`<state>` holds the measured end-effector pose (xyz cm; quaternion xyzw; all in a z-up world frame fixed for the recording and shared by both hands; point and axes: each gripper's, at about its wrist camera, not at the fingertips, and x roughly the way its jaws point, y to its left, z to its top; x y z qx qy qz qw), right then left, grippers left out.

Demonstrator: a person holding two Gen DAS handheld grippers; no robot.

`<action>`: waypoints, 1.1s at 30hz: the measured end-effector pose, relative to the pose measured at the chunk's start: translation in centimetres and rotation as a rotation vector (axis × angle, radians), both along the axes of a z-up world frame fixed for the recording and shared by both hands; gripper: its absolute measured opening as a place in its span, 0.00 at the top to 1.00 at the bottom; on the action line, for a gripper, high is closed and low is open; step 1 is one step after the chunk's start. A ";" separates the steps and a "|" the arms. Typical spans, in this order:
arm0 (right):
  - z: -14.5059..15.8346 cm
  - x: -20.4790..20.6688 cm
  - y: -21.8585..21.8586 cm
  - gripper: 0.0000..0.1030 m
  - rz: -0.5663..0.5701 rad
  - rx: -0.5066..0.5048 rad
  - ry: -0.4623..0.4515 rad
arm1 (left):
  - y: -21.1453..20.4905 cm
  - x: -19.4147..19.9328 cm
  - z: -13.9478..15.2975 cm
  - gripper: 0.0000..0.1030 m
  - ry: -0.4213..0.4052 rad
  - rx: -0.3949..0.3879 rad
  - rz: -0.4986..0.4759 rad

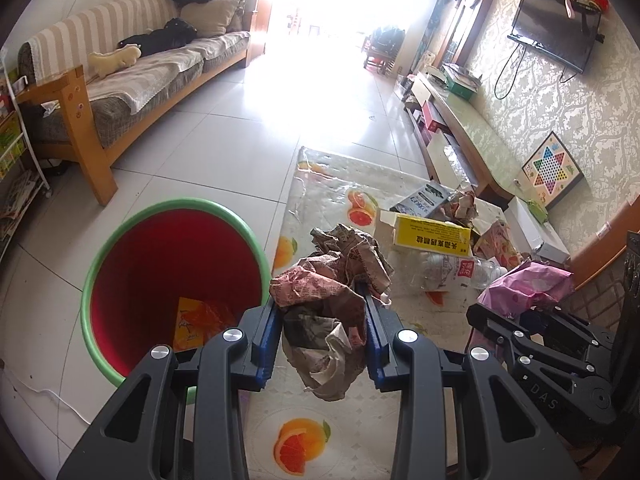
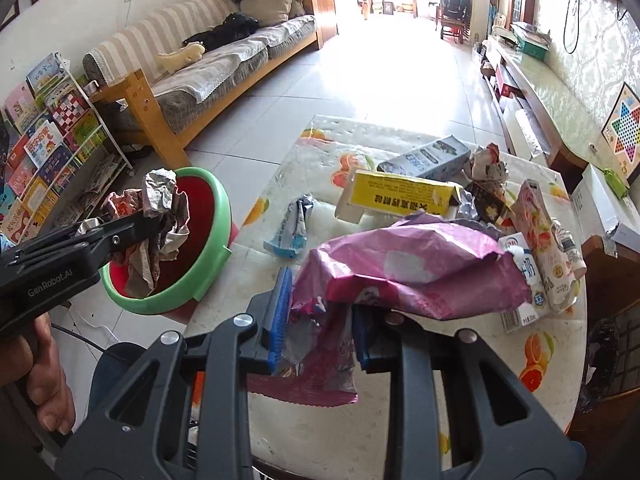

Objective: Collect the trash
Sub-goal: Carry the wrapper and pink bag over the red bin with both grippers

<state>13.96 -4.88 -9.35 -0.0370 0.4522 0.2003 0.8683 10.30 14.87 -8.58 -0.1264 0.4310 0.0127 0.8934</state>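
My left gripper (image 1: 320, 304) is shut on a crumpled newspaper wad (image 1: 332, 276), held above the table edge beside a red bin with a green rim (image 1: 224, 210). An orange wrapper (image 1: 196, 320) lies in the bin. In the right wrist view the left gripper (image 2: 140, 224) holds the wad (image 2: 164, 208) in front of the bin (image 2: 218, 220). My right gripper (image 2: 320, 312) is shut on a pink plastic bag (image 2: 408, 268), lifted off the table (image 2: 360, 432). A yellow box (image 2: 400, 196), a grey box (image 2: 428, 158), a blue-white wrapper (image 2: 292, 224) and milk cartons (image 2: 528, 276) lie on the table.
A clear plastic bottle (image 1: 452, 270) lies behind the wad. A sofa (image 2: 224, 68) stands at the far left and a book rack (image 2: 52, 140) is left of the bin. A low TV cabinet (image 1: 472, 132) runs along the right wall. A person's hand (image 2: 44, 360) grips the left tool.
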 end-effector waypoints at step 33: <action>1.1 1.8 16.7 0.74 0.247 0.042 -0.004 | 15.6 -1.0 -1.1 0.23 0.015 -0.008 0.270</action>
